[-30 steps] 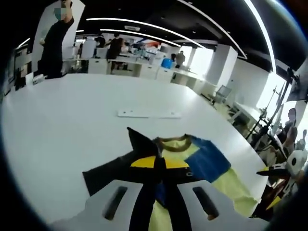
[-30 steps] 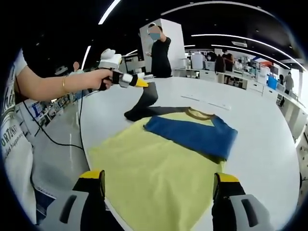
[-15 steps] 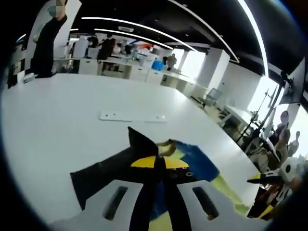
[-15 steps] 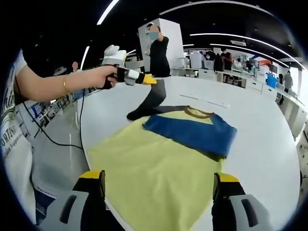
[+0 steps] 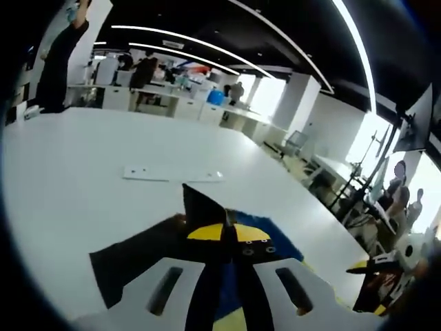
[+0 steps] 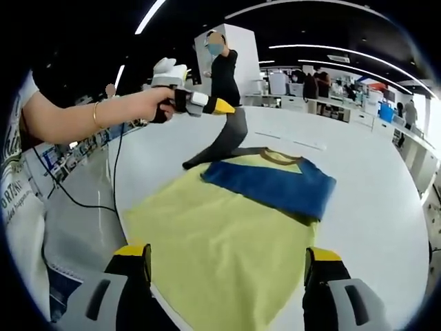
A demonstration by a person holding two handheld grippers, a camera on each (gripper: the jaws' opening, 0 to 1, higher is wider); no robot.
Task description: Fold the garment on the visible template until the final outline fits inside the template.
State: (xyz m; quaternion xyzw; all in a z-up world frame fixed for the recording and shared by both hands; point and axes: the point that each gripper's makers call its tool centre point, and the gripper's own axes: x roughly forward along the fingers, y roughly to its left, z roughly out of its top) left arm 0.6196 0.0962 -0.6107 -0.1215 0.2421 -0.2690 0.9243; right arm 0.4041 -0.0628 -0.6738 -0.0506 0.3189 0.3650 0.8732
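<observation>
A yellow T-shirt [image 6: 220, 234] lies flat on the white table [image 6: 386, 214], its brown collar [image 6: 279, 157] on the far side. Its blue sleeve [image 6: 269, 185] is folded across the chest. The dark sleeve [image 6: 231, 134] is lifted off the table, and my left gripper [image 6: 224, 107] is shut on its tip. In the left gripper view the shut left gripper [image 5: 227, 233] pinches that dark sleeve [image 5: 200, 207], with blue cloth [image 5: 275, 241] below. My right gripper [image 6: 227, 265] hovers open above the shirt's near hem, with nothing between its fingers; it also shows as the right gripper [image 5: 372, 265].
A flat white strip [image 5: 172, 174] lies on the table beyond the shirt, seen too as the strip [image 6: 289, 143]. A person in black [image 6: 222, 69] stands at the far table edge. A cable [image 6: 89, 200] hangs off the left edge. Desks and people are behind.
My left gripper has carried the dark sleeve higher and further right, toward the shirt's middle, stretching the sleeve. The right gripper has stayed open in place.
</observation>
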